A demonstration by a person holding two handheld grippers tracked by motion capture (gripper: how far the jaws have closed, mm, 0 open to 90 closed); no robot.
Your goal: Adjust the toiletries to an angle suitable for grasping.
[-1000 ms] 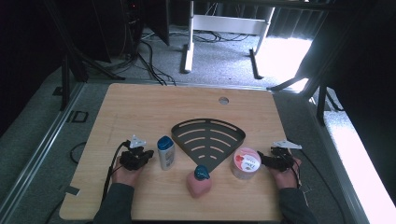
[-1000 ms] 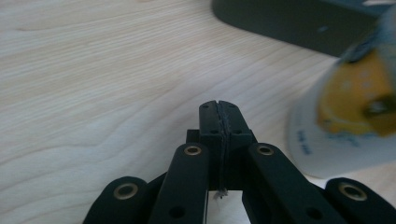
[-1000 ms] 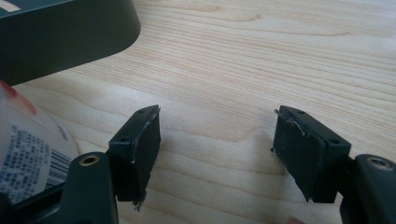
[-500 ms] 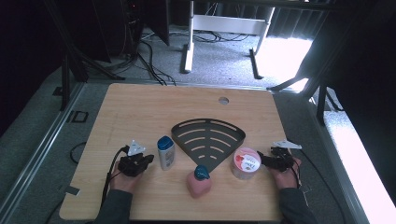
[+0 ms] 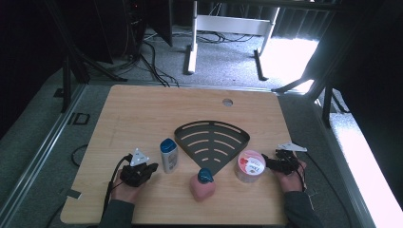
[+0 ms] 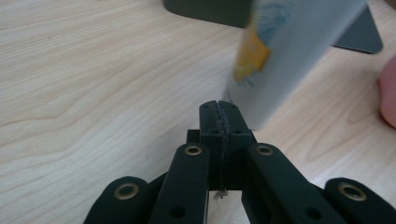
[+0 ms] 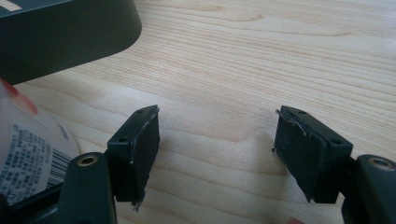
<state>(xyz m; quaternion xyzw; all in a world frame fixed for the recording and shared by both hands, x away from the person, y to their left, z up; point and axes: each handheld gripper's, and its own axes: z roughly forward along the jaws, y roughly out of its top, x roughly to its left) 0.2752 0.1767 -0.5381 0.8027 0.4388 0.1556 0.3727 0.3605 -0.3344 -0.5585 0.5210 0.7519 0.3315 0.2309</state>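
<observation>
On the near left part of the pale wooden table (image 5: 142,114), the left gripper (image 5: 148,169) rests low in the person's left hand (image 5: 124,189), jaws pressed fully together with nothing between them — the left gripper view shows the two pads meeting in a single seam (image 6: 219,122). Just beyond its tip stands the small white bottle with a blue cap (image 5: 168,155), upright, close beside the closed jaws; whether they touch it I cannot tell. In the left gripper view the bottle (image 6: 285,51) rises blurred just right of the tip.

At the near right, the right gripper (image 5: 267,162) lies in the right hand (image 5: 288,179), jaws spread wide and empty — bare wood shows between the two pads (image 7: 144,149). The clear round tub with a pink rim and red-and-white label (image 5: 250,165) sits just beside that gripper's tip, outside the jaws; in the right gripper view its label (image 7: 28,154) lies left of the left jaw.

Between the two grippers: a dark fan-shaped slotted rack (image 5: 211,141), and nearer the table edge a pink bottle with a teal cap (image 5: 202,185).
</observation>
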